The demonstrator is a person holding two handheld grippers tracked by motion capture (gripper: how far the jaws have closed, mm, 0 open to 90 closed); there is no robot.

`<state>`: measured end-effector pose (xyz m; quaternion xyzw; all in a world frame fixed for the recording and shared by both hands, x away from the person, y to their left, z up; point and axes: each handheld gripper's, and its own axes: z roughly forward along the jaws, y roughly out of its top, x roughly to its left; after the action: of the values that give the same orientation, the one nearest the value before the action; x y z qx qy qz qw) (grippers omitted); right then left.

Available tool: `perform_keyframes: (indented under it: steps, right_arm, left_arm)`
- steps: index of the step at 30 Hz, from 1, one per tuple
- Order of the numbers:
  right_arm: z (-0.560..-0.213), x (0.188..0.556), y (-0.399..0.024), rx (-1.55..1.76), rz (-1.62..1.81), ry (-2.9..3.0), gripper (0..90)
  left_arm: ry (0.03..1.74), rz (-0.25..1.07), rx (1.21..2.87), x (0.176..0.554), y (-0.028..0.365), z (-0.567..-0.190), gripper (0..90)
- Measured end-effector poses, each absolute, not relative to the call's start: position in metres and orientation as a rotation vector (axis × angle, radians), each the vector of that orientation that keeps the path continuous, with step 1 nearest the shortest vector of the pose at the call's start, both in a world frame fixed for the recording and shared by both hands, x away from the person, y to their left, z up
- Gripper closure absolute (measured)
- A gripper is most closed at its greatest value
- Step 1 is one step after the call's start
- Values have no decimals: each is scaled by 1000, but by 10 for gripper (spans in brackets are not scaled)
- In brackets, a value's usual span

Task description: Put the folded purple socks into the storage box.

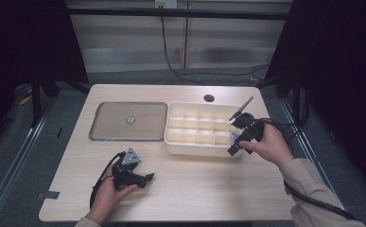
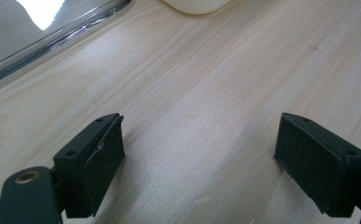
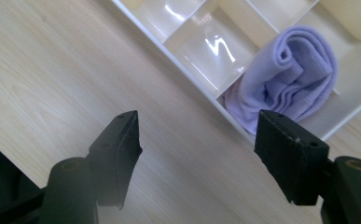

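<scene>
**Lilac cloth lies in the organiser's corner cell, both grippers empty**

Now that the rolled lilac cloth [image 3: 290, 74] sits inside the cell at the near right corner of the white divided organiser [image 1: 176, 142], the placing looks done to me. The right gripper [image 3: 197, 158] hangs just over that corner with its jaws spread wide and nothing between them, the pads apart from the cloth. What seems left is to draw that hand clear. The left gripper [image 1: 148, 178] rests near the table's near left edge, jaws also wide and empty over bare wood [image 2: 206, 116].

From the high view I make out the whole layout: the metal tray [image 1: 109, 135] left of the organiser, with a small round thing [image 1: 131, 119] on it. That view gives the cloth as a mere pale speck; the right gripper view shows its folds and the cell walls around it.
</scene>
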<state>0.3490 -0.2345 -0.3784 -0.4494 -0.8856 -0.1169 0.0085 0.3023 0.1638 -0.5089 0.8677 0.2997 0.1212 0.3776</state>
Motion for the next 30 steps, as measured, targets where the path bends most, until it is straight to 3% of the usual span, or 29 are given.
perform_keyframes:
  steps: [30]
  right_arm:
    - [-395,319,-209,-1266,-433,-2806,283]
  left_arm:
    - [762,301,2228,303,164,-509,149]
